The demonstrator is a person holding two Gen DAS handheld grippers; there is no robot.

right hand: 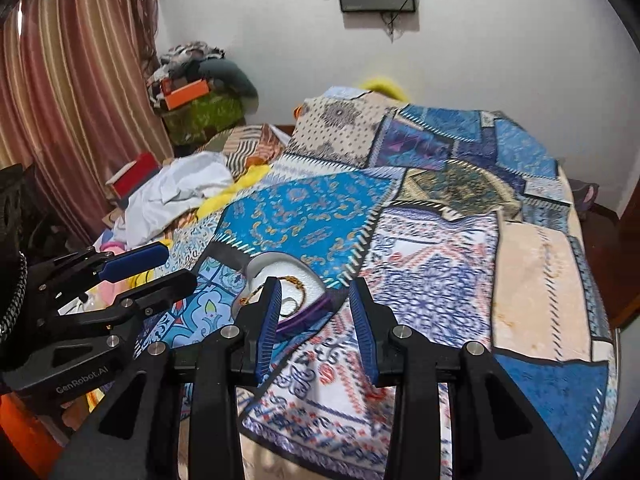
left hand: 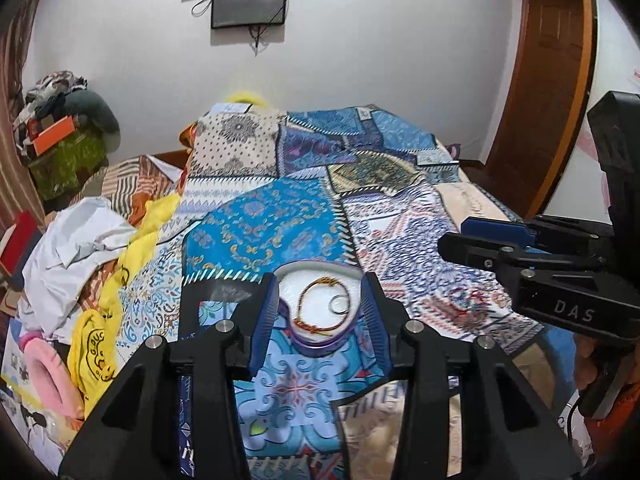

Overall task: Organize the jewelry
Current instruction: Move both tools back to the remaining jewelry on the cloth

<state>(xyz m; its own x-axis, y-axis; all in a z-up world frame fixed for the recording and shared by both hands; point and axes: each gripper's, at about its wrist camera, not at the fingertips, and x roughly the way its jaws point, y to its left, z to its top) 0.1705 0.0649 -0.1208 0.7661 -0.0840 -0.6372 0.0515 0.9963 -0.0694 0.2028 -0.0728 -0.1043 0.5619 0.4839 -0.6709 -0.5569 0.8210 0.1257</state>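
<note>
Bracelets (left hand: 325, 305) lie in a heart-shaped dish (left hand: 320, 342) (purple-rimmed); both grippers' jaws parted, holding nothing.

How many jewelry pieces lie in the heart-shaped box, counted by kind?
Gold-and-red bracelet: 1
Silver ring: 1
Total: 2, both lying in the open heart-shaped box on the patchwork blanket.

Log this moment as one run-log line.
left gripper: open, empty | right gripper: open, empty | bracelet: in purple-rimmed tray on patchwork blanket | ring: in tray
</note>
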